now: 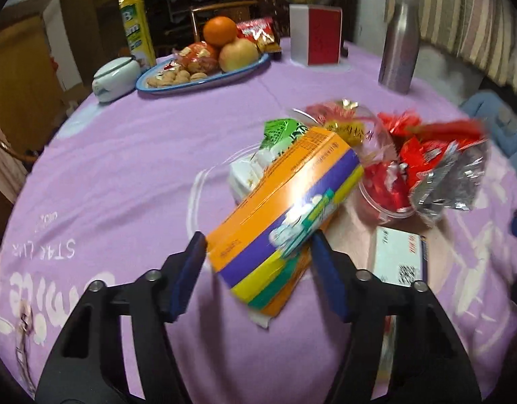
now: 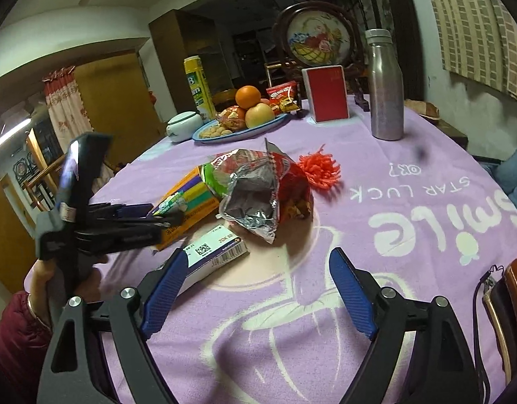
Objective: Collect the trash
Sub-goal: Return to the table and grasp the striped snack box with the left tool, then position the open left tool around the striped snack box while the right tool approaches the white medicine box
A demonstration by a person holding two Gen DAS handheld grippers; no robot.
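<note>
Left wrist view: the purple tablecloth (image 1: 124,175) filled the frame as my left gripper (image 1: 255,262) stood spread at lower centre, its blue pads flanking the near end of an orange carton (image 1: 285,202); whether either pad touched it, I could not tell. The carton ran up toward frame centre and leaned on a clear bowl (image 1: 386,208) heaped with red wrappers (image 1: 423,148), a torn foil bag (image 1: 447,181) hanging over the bowl's right rim. A small white box (image 1: 398,249) lay at lower right, just beside the carton. At upper left sat a blue-rimmed fruit plate (image 1: 204,80), at upper right a steel bottle (image 1: 400,47). In the right wrist view, my right gripper (image 2: 255,293) hung open and empty over the cloth at bottom centre, the white box (image 2: 214,252) just beyond its left finger, a red pom-pom (image 2: 320,166) beyond the trash pile at centre frame.
</note>
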